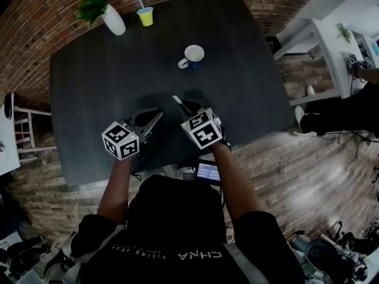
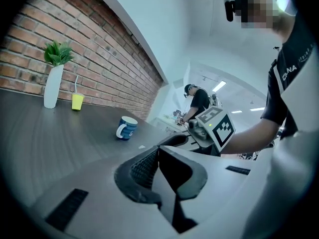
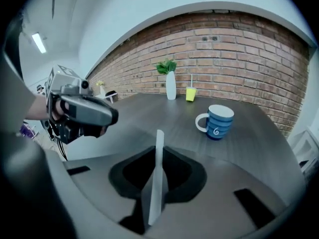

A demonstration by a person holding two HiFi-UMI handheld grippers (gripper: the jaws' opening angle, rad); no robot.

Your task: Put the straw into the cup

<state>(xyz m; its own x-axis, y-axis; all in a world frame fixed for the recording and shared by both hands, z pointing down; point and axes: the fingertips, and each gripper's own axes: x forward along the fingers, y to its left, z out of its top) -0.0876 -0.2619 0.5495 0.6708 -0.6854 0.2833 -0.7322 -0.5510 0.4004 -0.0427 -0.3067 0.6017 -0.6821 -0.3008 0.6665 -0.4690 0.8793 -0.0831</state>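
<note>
A white straw (image 3: 159, 142) stands upright between the jaws of my right gripper (image 3: 158, 169), which is shut on it; in the head view the straw (image 1: 177, 102) sticks out past the right gripper (image 1: 187, 109), lifted over the near middle of the dark table (image 1: 249, 87). The blue mug (image 1: 192, 55) with a white inside stands beyond it, handle to the left, also shown as the mug (image 3: 218, 122) ahead and right of the straw. My left gripper (image 1: 157, 116) hovers beside the right one, shut (image 2: 158, 151) and empty. From it the mug (image 2: 126, 127) lies ahead left.
A yellow cup (image 1: 145, 16) holding its own straw and a white vase (image 1: 112, 19) with a green plant stand at the table's far edge by the brick wall. A phone (image 1: 208, 171) lies at the near edge. A chair (image 1: 22, 129) is left, a white desk (image 1: 320, 46) right.
</note>
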